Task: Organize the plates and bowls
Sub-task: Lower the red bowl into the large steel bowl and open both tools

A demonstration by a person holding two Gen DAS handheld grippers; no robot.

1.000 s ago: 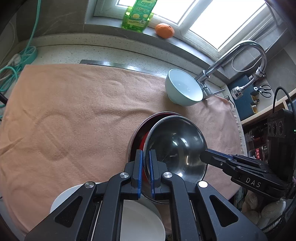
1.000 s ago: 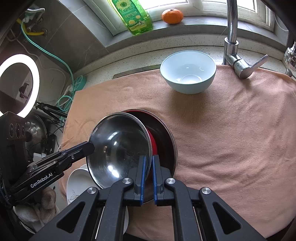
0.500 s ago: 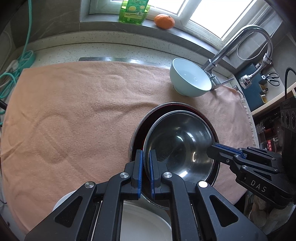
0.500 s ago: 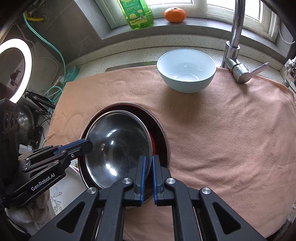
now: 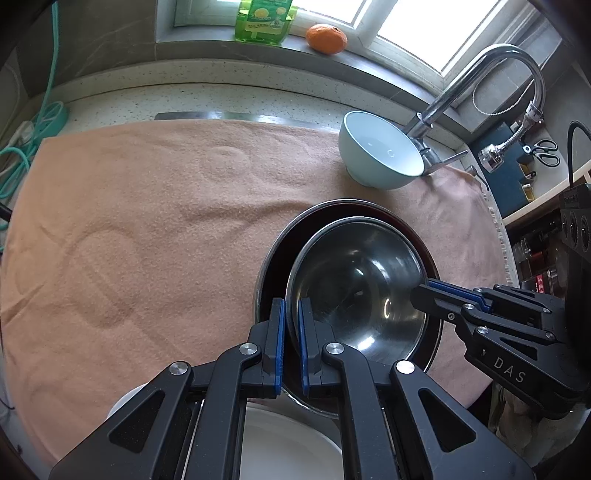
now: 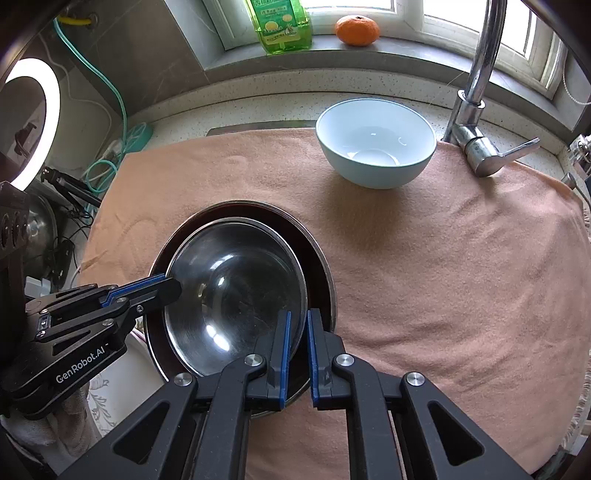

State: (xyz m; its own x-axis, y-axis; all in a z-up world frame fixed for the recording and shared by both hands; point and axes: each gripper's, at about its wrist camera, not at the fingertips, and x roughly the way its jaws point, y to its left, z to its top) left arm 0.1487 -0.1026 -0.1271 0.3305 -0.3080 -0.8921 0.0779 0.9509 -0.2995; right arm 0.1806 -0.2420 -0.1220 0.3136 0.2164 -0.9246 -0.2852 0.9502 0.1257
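A steel bowl (image 5: pixel 354 295) (image 6: pixel 232 295) sits nested inside a larger dark-lined metal bowl (image 5: pixel 266 273) (image 6: pixel 327 266) on the orange towel (image 5: pixel 147 240). My left gripper (image 5: pixel 290 306) is shut on the steel bowl's near-left rim; it enters the right wrist view from the left (image 6: pixel 173 286). My right gripper (image 6: pixel 297 317) straddles the opposite rim, and its jaws are opening, with the rim still between them and a thin gap at the right pad. It reaches in from the right in the left wrist view (image 5: pixel 417 291). A light blue bowl (image 5: pixel 376 166) (image 6: pixel 373 147) stands upright near the faucet.
A white plate (image 5: pixel 288 443) (image 6: pixel 107 398) lies at the towel's near edge by the left gripper. The faucet (image 5: pixel 461 85) (image 6: pixel 476 92) rises at the back right. A green soap bottle (image 6: pixel 280 26) and an orange (image 6: pixel 356 29) sit on the windowsill.
The steel bowl, tilted above the larger bowl before, has come down and now lies level inside it. The right gripper's pads have parted slightly.
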